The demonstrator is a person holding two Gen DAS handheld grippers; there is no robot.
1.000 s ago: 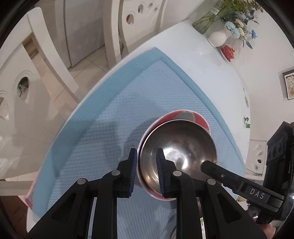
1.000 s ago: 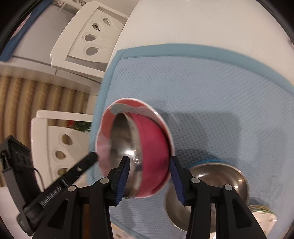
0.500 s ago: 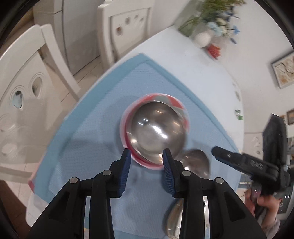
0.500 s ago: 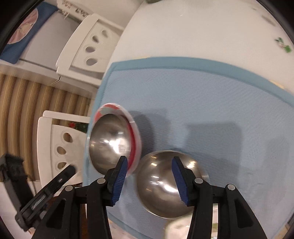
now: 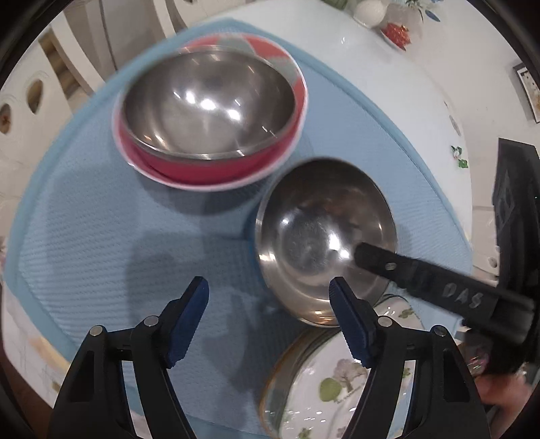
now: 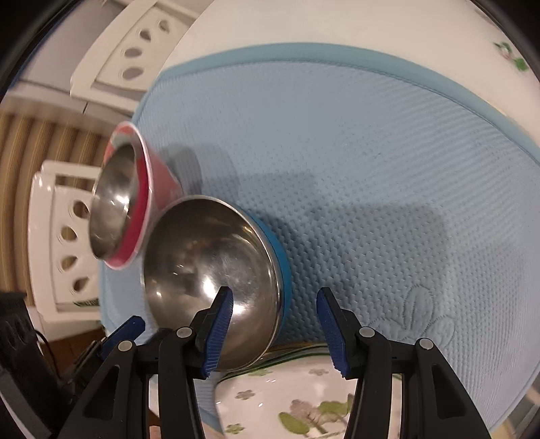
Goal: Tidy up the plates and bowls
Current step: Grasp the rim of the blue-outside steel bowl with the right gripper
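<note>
- The blue quilted mat [image 5: 101,236] covers the near part of the white surface [image 5: 388,84] and serves as the landmark here.
- A red bowl [image 5: 209,169] sits toward the far side of the mat, with a steel bowl [image 5: 206,104] nested inside it.
- A second steel bowl [image 5: 320,236], blue on the outside in the right wrist view, rests on the mat just beside the red bowl, on its near right side; whether the two touch I cannot tell.
- A floral plate [image 5: 337,388], on top of what looks like a stack, lies at the mat's near edge, just in front of the second steel bowl.
- The left gripper [image 5: 270,324] hangs over the near part of the mat with its jaws spread wide and nothing between them.
- The right gripper [image 6: 275,331] also has its jaws wide apart; it holds nothing. One finger [image 6: 216,331] reaches in over the hollow of the second steel bowl while the other stays outside its rim, above the mat.
- White chairs [image 6: 111,57] stand beyond the mat's far left edge.
- A white vase [image 5: 369,11] and a small red ornament [image 5: 396,32] stand on the surface well beyond the mat.
</note>
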